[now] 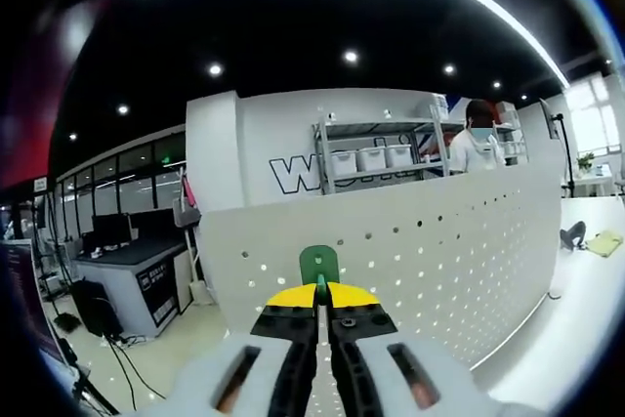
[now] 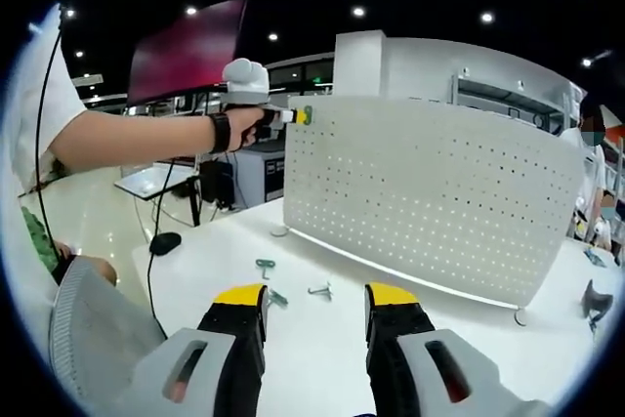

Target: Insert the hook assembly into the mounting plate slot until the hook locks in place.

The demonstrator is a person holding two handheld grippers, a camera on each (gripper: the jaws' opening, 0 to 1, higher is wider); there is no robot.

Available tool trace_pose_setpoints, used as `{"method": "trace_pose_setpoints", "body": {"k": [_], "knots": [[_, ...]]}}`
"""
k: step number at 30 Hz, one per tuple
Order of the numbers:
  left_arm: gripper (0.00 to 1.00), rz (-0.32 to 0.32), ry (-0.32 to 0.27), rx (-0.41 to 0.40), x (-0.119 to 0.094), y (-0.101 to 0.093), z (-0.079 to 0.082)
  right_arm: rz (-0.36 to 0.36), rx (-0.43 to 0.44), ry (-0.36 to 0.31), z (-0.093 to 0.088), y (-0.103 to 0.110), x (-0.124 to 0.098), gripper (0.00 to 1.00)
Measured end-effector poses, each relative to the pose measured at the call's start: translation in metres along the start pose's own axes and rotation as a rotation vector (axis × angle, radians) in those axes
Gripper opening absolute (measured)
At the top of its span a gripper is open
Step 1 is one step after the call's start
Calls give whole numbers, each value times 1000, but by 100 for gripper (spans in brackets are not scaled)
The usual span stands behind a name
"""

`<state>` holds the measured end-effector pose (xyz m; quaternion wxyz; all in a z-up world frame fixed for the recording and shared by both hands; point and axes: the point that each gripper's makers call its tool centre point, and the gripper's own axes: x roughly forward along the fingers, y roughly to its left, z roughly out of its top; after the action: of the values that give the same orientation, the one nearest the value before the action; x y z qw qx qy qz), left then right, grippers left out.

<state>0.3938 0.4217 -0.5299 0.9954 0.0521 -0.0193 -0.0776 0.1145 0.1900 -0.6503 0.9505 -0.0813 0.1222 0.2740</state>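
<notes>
Your left tongs [image 1: 321,292], clamped on the green hook [image 1: 318,264], sit at the pegboard's [image 2: 430,202] upper corner; your right tongs [image 2: 315,297] gape empty, well below the pegboard.

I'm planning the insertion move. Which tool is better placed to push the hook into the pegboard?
Left. The left tool is shut on the green hook right at the pegboard; the right tool is open over the table.

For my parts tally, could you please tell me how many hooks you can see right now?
4: one green hook pinched in the left gripper at the pegboard; three loose hooks on the table before it, though blurred, at.
</notes>
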Motion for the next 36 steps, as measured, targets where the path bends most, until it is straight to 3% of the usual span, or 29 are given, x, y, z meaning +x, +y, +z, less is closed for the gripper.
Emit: {"method": "trace_pose_setpoints", "body": {"k": [18,28,36], "knots": [[2,14,15,-2,25,6,0,-25,10,12,-2,-10,1,39],[2,11,24,-22,26,6,-5,-34,17,13,-6,-9,1,39],[3,8,30,10,27,6,-6,-40,19,15,-7,-12,1,39]]}}
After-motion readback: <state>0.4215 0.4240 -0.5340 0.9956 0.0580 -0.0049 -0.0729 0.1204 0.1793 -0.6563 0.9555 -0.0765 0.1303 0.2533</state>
